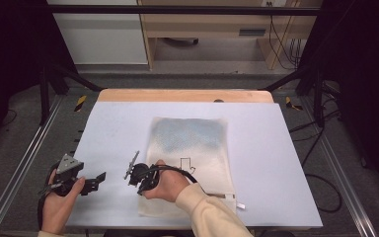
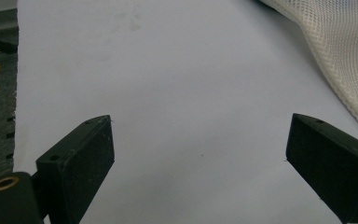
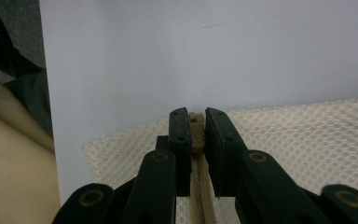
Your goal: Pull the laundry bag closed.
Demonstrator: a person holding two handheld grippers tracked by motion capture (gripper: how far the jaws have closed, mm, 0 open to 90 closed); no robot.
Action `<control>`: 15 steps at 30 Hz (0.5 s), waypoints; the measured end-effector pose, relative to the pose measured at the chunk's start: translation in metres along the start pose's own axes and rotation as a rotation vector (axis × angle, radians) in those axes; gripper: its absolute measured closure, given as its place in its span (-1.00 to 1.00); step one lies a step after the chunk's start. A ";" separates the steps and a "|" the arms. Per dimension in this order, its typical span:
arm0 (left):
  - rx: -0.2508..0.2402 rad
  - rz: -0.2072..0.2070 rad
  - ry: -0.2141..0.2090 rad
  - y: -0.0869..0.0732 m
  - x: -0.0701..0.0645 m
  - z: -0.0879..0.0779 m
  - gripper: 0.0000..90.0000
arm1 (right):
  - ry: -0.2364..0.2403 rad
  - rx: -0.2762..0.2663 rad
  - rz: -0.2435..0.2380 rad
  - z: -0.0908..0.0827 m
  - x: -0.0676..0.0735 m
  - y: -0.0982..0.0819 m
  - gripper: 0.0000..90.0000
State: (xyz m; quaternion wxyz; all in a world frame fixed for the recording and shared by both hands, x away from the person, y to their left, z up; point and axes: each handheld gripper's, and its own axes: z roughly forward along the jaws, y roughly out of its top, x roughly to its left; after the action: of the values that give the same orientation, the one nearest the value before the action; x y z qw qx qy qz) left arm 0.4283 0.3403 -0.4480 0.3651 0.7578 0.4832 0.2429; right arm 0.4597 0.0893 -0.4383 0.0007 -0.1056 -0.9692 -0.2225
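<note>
Cream mesh laundry bag [image 1: 190,153]: the right gripper [image 3: 196,122] pinches its zipper pull [image 3: 196,135], the zip track trailing back beneath the jaws; the left gripper [image 2: 198,149] gapes empty beside it.

Tabletop [image 1: 266,148]: pale grey sheet over a wooden edge [image 1: 185,95] at the far side. Metal rails [image 1: 24,163] flank it. Beyond: a wooden desk [image 1: 202,29] and dark cables [image 1: 288,47], possibly power leads.

Lab; framed rig [image 1: 24,163], hazard tape [image 1: 80,102].
</note>
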 end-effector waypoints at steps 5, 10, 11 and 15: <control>-0.020 -0.016 -0.027 0.001 -0.002 -0.004 -0.82 | -0.013 -0.032 -0.007 -0.013 0.005 -0.001 0.82; -0.045 -0.030 -0.079 0.004 -0.008 -0.009 -0.82 | -0.017 -0.080 -0.020 -0.035 0.009 -0.005 0.82; -0.044 -0.023 -0.083 0.004 -0.010 -0.009 -0.82 | -0.020 -0.085 -0.026 -0.039 0.009 -0.006 0.82; -0.019 -0.007 -0.106 -0.001 -0.023 -0.011 -0.82 | -0.031 -0.112 -0.031 -0.043 0.007 -0.008 0.82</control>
State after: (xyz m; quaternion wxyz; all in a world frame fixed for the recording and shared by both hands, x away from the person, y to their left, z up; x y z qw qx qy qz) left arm 0.4102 0.3232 -0.4418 0.3981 0.7644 0.4635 0.2055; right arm 0.4495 0.0648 -0.4027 -0.0238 -0.0940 -0.9566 -0.2747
